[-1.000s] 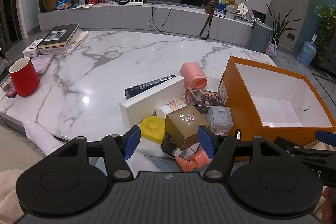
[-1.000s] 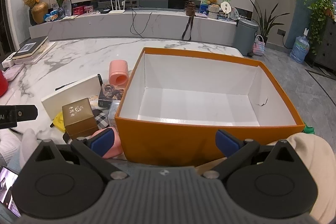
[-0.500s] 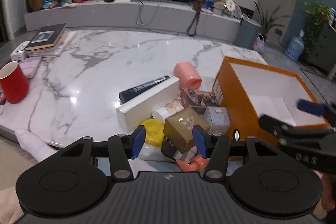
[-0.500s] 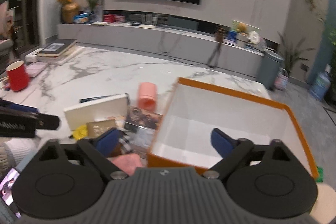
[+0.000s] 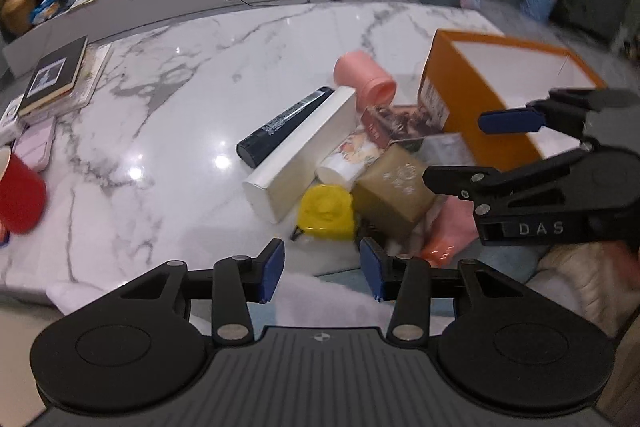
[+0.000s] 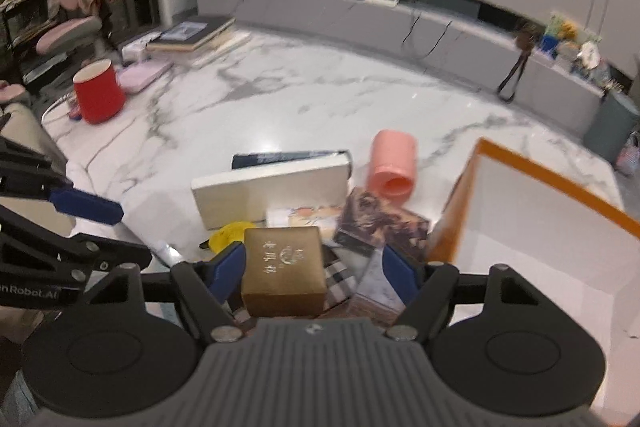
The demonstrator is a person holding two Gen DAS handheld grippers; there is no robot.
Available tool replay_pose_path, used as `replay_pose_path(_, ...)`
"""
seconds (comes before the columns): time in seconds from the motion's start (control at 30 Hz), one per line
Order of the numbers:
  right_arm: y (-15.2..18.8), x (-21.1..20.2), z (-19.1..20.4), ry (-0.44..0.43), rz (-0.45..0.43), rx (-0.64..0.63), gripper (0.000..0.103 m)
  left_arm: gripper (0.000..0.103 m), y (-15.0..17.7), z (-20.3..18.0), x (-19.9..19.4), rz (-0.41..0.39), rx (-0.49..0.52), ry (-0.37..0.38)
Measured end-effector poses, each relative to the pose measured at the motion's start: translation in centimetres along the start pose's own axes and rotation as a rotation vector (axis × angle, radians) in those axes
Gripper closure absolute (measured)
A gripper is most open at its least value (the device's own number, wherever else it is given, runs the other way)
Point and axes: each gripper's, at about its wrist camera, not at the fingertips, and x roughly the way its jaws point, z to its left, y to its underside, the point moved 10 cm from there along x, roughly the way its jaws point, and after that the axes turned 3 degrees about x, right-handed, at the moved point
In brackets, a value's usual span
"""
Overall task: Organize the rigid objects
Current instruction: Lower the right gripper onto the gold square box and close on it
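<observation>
Marble table (image 5: 168,131): glossy white top, grey veins, ceiling lights mirrored in it. Landmark for all that follows: the orange box (image 5: 476,107), open-topped, rigid card, white inside, at the table's near right corner.

Heap just left of the orange box:
- gold box (image 6: 284,267), small cuboid, satin finish, pale characters on the lid; nearest the table edge
- yellow piece (image 5: 326,213), rounded, matt plastic, touching the gold box on the side away from the orange box
- cream carton (image 5: 304,159), long, flat, smooth card, lying aslant
- dark tube (image 5: 286,125), slim cylinder, lying along the carton's far side
- pink cup (image 6: 392,165), matt cylinder on its side, mouth toward the viewer, behind the heap
- printed dark carton (image 6: 380,223), close beside the orange box wall
- pink soft-looking shape (image 5: 450,227) at the table edge, only in the left wrist view, half hidden by the right gripper

Far from the orange box, at the table's left end: red cup (image 6: 98,91), tapered; stack of books (image 5: 56,75).

Left gripper (image 5: 322,271): blue pads apart, jaws just been closing, nothing between them; short of the yellow piece.

Right gripper (image 6: 316,273): jaws just been closing, astride the gold box; left pad seems to touch it, right pad clear, so not yet pinching. The right wrist view alone shows this
</observation>
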Motion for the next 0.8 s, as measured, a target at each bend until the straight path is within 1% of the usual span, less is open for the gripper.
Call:
replay_pose_path(0.1, 0.1, 1.9, 0.0, -0.025, 0.063, 0.019, 0.028, 0.051, -0.6, 0.6, 1.3, 0.014, 0.065, -0.015)
replay_pose_path(0.17, 0.3, 3.0, 0.1, -0.046, 0.099, 0.030, 0.028, 0.051, -1.0, 0.4, 2.0, 0.016, 0.093, 0.003)
replay_pose_path(0.2, 0.3, 3.4, 0.2, -0.041, 0.108, 0.029, 0.024, 0.051, -1.1, 0.2, 2.4, 0.017, 0.100, 0.029)
replay_pose_path(0.27, 0.1, 4.0, 0.3, -0.022, 0.113, 0.003, 0.023, 0.051, -1.3, -0.3, 3.1, 0.018, 0.100, 0.066)
replay_pose_path(0.37, -0.2, 4.8, 0.0, -0.005, 0.124, -0.014, 0.023, 0.051, -1.2, -0.7, 4.2, 0.016, 0.100, 0.090)
replay_pose_path(0.43, -0.5, 5.0, -0.2, -0.013, 0.132, -0.015, 0.023, 0.051, -1.0, -0.7, 4.6, 0.022, 0.104, 0.099)
replay_pose_path(0.5, -0.8, 4.9, 0.1, -0.046, 0.139, -0.022, 0.027, 0.051, -0.9, -0.4, 4.9, 0.030, 0.122, 0.089)
replay_pose_path(0.6, -1.1, 5.0, 0.7, -0.062, 0.150, -0.044, 0.030, 0.048, -1.7, 0.7, 4.8, 0.022, 0.162, 0.059)
replay_pose_path(0.7, -0.8, 6.0, 0.9, -0.070, 0.205, -0.040, 0.030, 0.048, -2.9, 1.8, 5.3, 0.012, 0.216, 0.016)
replay_pose_path(0.77, -0.6, 6.5, 1.0, -0.085, 0.226, -0.028, 0.029, 0.048, -3.8, 2.2, 5.7, -0.001, 0.249, 0.018)
replay_pose_path(0.8, -0.4, 6.7, 1.0, -0.088, 0.239, -0.026, 0.029, 0.048, -4.0, 2.4, 6.2, 0.005, 0.257, 0.019)
